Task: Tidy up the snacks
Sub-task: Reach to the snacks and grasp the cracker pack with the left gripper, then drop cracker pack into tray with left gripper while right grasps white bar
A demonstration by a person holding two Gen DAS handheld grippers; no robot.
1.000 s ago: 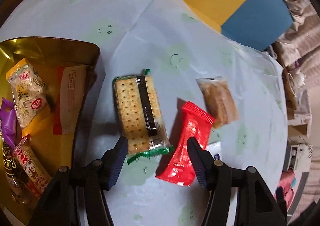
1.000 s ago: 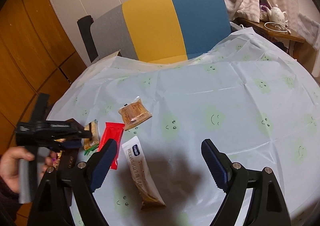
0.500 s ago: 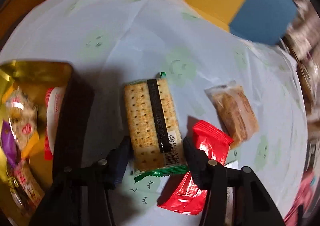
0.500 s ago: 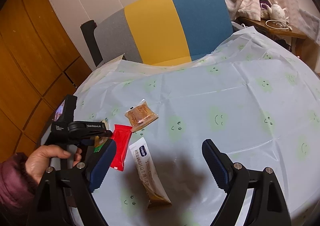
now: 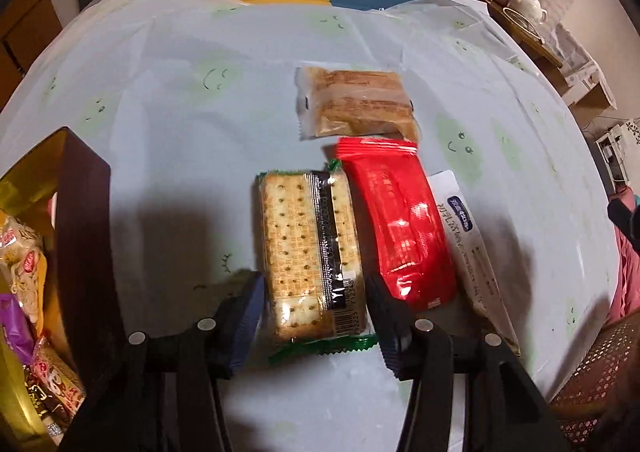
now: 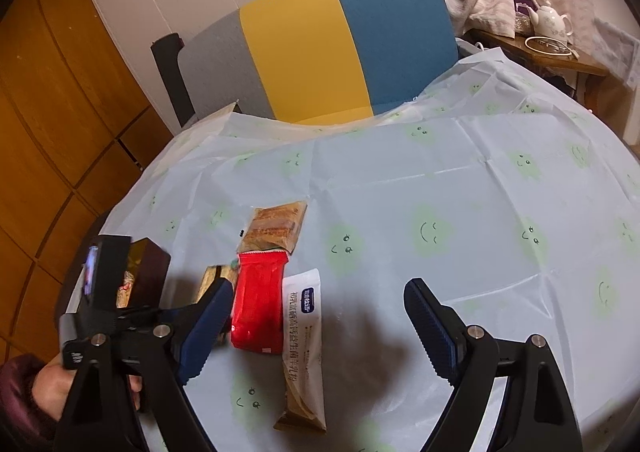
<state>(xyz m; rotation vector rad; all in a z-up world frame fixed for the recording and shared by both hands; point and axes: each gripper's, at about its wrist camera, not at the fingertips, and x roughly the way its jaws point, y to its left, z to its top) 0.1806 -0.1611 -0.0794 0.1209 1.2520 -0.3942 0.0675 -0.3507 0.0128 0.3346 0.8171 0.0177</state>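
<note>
The left tongs (image 5: 314, 316) straddle the near end of a cracker packet (image 5: 310, 248) that lies flat on the surface (image 5: 180, 124), which is covered in a pale cloth printed with green smiley faces. Their jaws have just been parting slightly after a squeeze; a blue pad (image 5: 248, 316) stands just beside each long edge of the packet, and whether either pad presses it cannot be told. At the packet's 3 o'clock lies a red wrapper (image 5: 396, 224), touching or nearly touching it, and beyond that a long white sachet (image 5: 464, 236). At 12 o'clock of the red wrapper sits a clear-wrapped brown pastry (image 5: 356, 104). At the surface's 9 o'clock stands a gold-lined box (image 5: 84, 204) holding several wrapped snacks (image 5: 24, 264). The right tongs (image 6: 320, 316) hang above the surface with jaws wide apart and nothing between them, the sachet lying below.
</note>
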